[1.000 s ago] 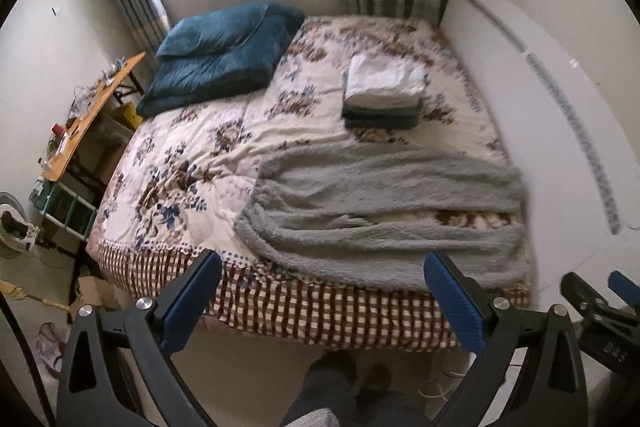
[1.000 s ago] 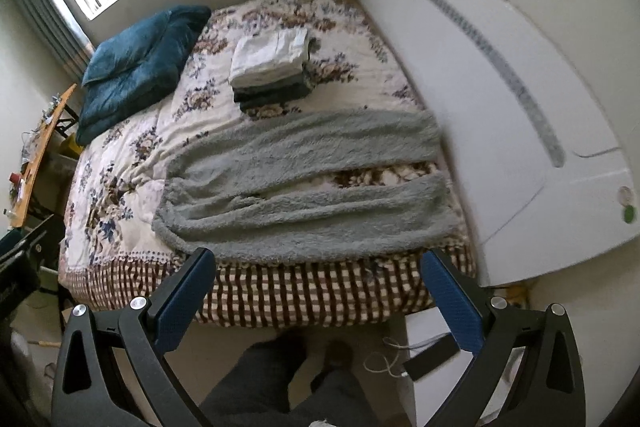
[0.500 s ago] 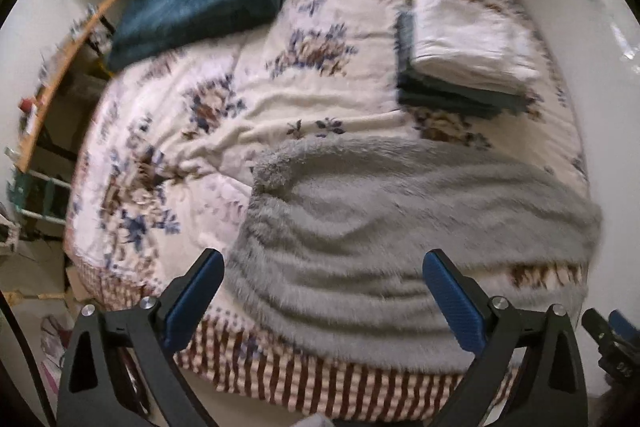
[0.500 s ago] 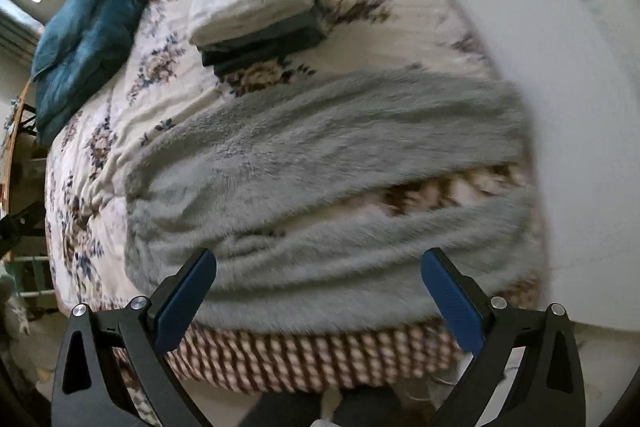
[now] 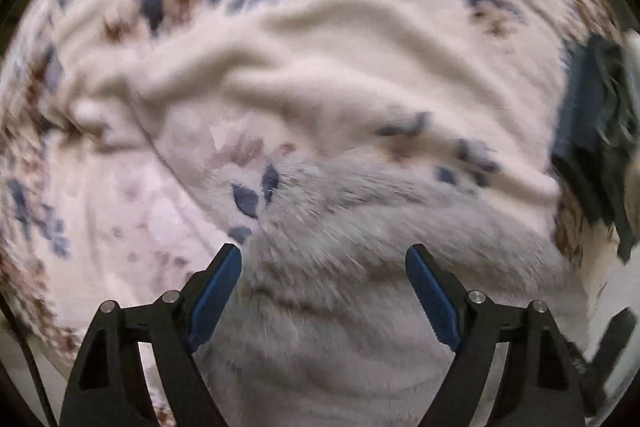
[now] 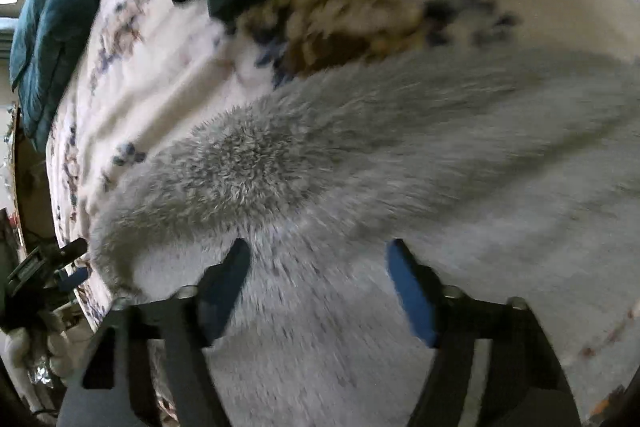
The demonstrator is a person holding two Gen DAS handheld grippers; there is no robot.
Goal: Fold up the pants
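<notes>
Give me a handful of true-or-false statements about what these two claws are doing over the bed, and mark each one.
1. Both claws are open. True: the left claw and the right claw each show a wide gap between their blue fingers.
2. The grey fluffy pants lie on a floral bedspread. True.
3. The left claw already grips the pants. False: nothing is clamped between its fingers; the fabric lies beneath the gap.
4. The bedspread is plain white. False: it carries blue and brown flower prints.
5. A dark teal quilt shows at the left edge of the right claw's view. True.
</notes>
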